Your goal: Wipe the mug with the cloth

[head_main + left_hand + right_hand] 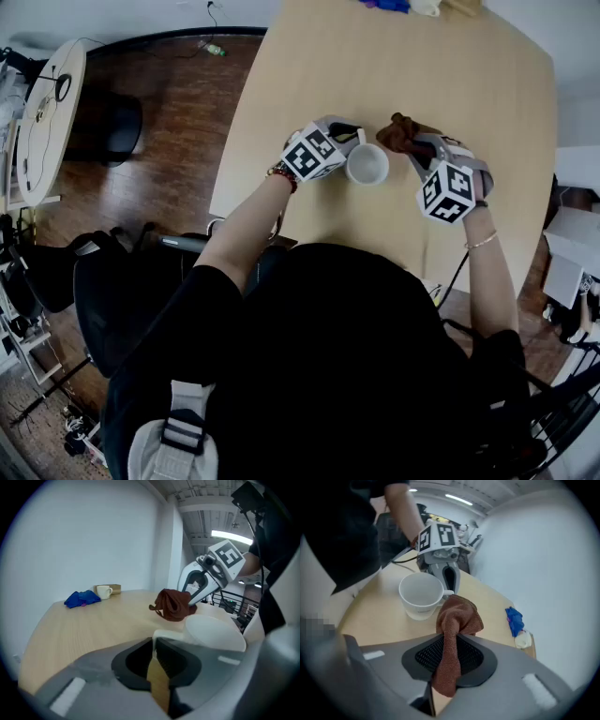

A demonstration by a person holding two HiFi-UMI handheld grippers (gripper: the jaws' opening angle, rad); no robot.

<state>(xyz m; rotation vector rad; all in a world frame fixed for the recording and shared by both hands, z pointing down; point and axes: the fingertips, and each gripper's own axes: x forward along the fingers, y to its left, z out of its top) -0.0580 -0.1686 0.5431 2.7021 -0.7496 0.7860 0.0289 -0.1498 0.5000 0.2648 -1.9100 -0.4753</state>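
White ceramic mug [367, 165]: upright on pale wooden tabletop [469, 84], handle clamped by left gripper [349, 141] fingers. Brown terry cloth [401, 132]: pinched in right gripper [419, 148] fingers, just beside the rim on its far-right side; wiping likely calls for a move left and nearer.

The mug [367, 165] was plain white, inside and out. The cloth [405, 133] was rusty brown with a nubbly weave. The table [469, 84] was pale wood with a faint grain. The left gripper [353, 141] and the right gripper [420, 146] were grey with black pads, the right one's patterned like fine mesh, and each bore a cube [314, 155] of black-and-white square markers. At the table's far end lay a bright blue rag [82, 598] beside a cream cup [103, 591]. The floor [169, 141] on the left was dark brown boards. The person's top [356, 375] was black.
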